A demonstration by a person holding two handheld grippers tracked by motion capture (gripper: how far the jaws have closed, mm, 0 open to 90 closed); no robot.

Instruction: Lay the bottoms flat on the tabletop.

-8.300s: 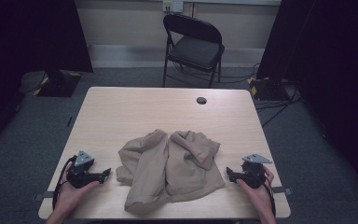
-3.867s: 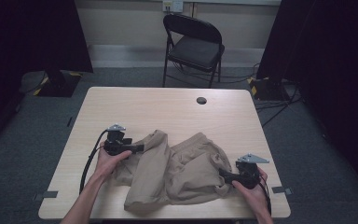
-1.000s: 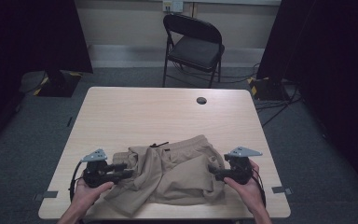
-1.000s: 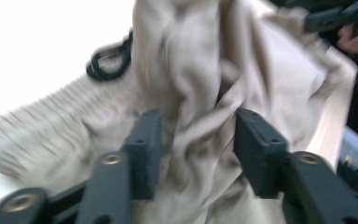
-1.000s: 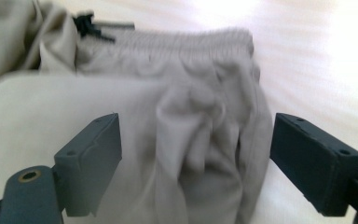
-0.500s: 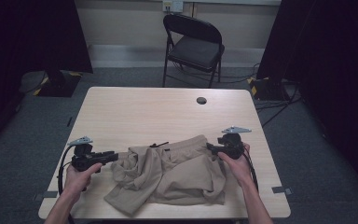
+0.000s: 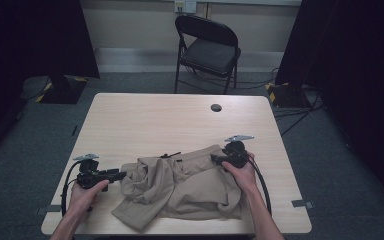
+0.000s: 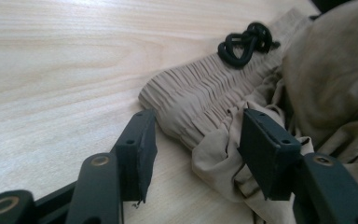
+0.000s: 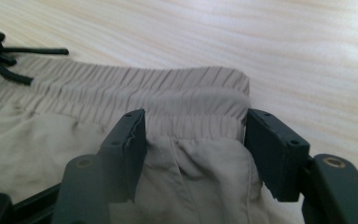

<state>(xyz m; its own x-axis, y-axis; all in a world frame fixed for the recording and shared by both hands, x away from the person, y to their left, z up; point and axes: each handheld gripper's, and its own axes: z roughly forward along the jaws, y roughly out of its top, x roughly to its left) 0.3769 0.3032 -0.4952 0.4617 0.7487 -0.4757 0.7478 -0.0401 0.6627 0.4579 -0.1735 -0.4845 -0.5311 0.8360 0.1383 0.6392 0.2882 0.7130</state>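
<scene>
The tan shorts point(image 7: 182, 187) lie crumpled on the near half of the table point(image 7: 155, 120), waistband running left to right, black drawstring point(image 8: 244, 42) knotted on top. The left gripper point(image 8: 196, 149) straddles the waistband's end, jaws spread. The right gripper point(image 9: 193, 140) spans the other corner, also released. A folding chair point(image 7: 207, 50) stands beyond.

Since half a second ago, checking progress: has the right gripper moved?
Yes. The right gripper slid slightly toward the person along the table, away from the hole.
</scene>
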